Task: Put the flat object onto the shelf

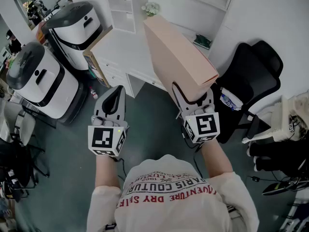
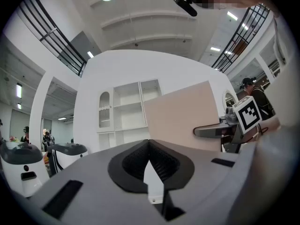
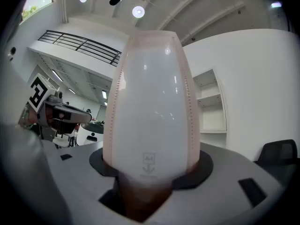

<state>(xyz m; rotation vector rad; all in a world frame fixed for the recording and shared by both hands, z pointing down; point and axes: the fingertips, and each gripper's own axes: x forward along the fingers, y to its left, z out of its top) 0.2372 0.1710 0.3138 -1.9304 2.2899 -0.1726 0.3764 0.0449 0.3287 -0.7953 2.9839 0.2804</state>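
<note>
The flat object is a pale pink flat file box (image 1: pixel 178 57). It stands on edge in my right gripper (image 1: pixel 193 95), which is shut on its near end, and it reaches out level over the white desk (image 1: pixel 123 50). In the right gripper view the box (image 3: pixel 150 107) fills the middle between the jaws (image 3: pixel 150 177). My left gripper (image 1: pixel 117 92) is held beside it on the left, shut and empty, its tips meeting (image 2: pixel 149 143). From that side the box (image 2: pixel 183 118) shows in front of the white shelf unit (image 2: pixel 125 108), whose open shelves (image 1: pixel 123 8) stand beyond the desk.
Two white rounded machines (image 1: pixel 72 28) (image 1: pixel 38 81) stand on the floor at the left. A brown panel (image 1: pixel 96 57) leans by the desk's left side. A black office chair (image 1: pixel 251 76) is at the right. A flower pot (image 1: pixel 151 7) and a green book (image 1: pixel 203 41) rest on the desk.
</note>
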